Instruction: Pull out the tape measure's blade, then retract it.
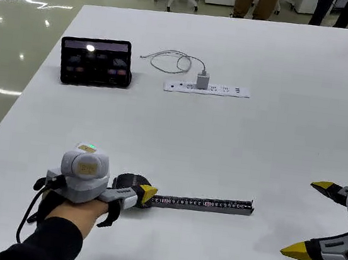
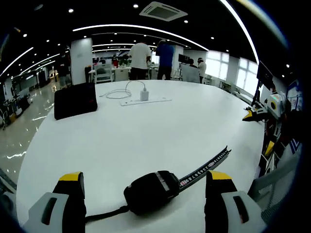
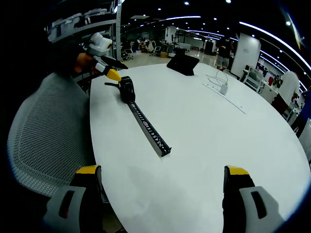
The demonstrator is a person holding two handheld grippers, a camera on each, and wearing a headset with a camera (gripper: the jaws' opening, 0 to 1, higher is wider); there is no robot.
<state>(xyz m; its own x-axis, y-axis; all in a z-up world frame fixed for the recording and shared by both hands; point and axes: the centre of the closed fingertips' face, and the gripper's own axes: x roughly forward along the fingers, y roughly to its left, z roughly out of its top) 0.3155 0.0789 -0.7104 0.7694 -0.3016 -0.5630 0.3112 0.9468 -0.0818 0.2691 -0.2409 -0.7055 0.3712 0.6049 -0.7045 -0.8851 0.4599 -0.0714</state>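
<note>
Workbench seen from the head view and from both gripper views. The tape measure (image 1: 130,184) lies on the white table (image 1: 255,140) near its front edge, on the person's left, and its black case (image 2: 153,190) rests flat. We see the blade (image 1: 203,203) drawn out of the case and lying flat on the table, running toward the right; its end hook (image 3: 165,151) rests on the surface, well apart from the right gripper (image 1: 309,217). The left gripper (image 2: 146,176), held in a hand (image 1: 75,212), sits low at the case. Its jaws stand wide apart with the case between them, and we see a gap between the case and each yellow tip, so it grasps nothing. The right gripper hovers at the front right of the table with its jaws spread wide and nothing between them. At the far side of the table we note a dark tablet (image 1: 95,62) propped upright, and to its right a white power strip (image 1: 223,90) carrying a charger (image 1: 203,81) with a looped cable (image 1: 170,60).
</note>
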